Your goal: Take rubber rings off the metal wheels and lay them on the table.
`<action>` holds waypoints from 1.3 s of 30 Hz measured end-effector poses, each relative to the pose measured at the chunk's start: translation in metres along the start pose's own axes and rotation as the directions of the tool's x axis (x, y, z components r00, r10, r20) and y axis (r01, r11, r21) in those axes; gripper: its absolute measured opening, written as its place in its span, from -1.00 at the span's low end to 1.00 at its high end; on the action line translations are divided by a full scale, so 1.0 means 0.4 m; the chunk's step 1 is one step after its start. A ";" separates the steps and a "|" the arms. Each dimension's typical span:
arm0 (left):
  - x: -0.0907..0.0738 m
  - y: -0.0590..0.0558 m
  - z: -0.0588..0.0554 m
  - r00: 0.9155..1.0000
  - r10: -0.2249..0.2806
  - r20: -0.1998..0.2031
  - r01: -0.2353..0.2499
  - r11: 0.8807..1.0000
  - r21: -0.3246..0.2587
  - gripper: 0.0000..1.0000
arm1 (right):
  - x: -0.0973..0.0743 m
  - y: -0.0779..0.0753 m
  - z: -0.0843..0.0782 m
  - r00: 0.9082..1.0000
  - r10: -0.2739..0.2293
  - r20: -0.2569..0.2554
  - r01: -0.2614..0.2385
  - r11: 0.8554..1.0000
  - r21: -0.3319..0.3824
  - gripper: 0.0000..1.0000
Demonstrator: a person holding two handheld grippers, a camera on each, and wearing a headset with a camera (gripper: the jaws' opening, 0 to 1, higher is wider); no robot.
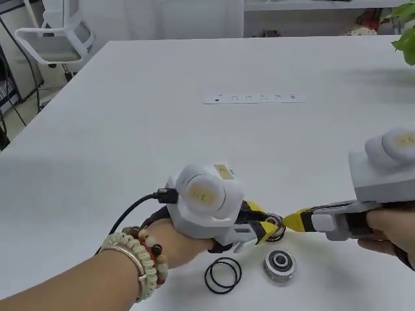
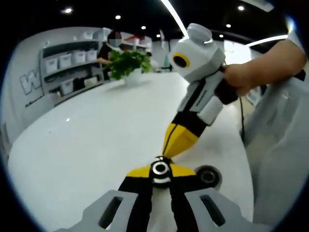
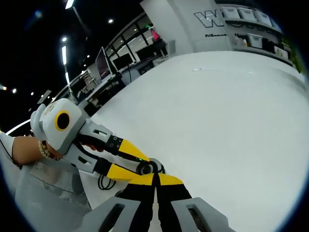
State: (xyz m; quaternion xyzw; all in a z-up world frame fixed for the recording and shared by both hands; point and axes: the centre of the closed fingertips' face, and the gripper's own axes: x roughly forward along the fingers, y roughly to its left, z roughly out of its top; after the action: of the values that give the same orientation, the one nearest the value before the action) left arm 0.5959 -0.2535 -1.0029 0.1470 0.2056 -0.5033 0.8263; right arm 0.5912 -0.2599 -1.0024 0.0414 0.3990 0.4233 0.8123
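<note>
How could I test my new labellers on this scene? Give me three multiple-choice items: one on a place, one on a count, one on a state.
1. Where do the rubber rings lie?
A. On the table near the person, beside the loose wheel
B. At the table's far edge
C. Stacked on top of the loose wheel

2. How many rubber rings lie there?
A. One
B. Two
C. Five

3. What state is the left gripper in?
A. Open, holding nothing
B. Shut on the held wheel
C. Lying on the table

Answers:
1. A: the head view shows them just left of the loose wheel, close to the person.
2. B: two black hoops overlap there.
3. B: in the left gripper view its fingers clamp the held wheel.
</note>
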 end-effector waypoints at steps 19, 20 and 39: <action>0.001 0.001 0.000 1.000 0.004 -0.001 -0.004 1.000 0.001 -0.74 | 0.005 0.015 0.007 1.000 0.012 -0.001 -0.012 1.000 -0.027 -1.00; 0.001 0.001 0.000 1.000 0.004 -0.001 -0.004 1.000 0.001 -0.74 | 0.005 0.015 0.007 1.000 0.010 -0.002 -0.010 0.999 -0.033 -1.00; 0.002 0.000 0.001 1.000 0.006 0.005 -0.006 1.000 0.000 -0.74 | 0.007 0.046 0.035 0.998 0.044 0.035 -0.042 0.997 -0.066 -1.00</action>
State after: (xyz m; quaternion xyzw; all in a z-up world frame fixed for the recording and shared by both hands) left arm 0.5963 -0.2541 -1.0028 0.1462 0.2032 -0.5013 0.8283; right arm 0.5896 -0.2424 -0.9870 0.0312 0.3691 0.4527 0.8111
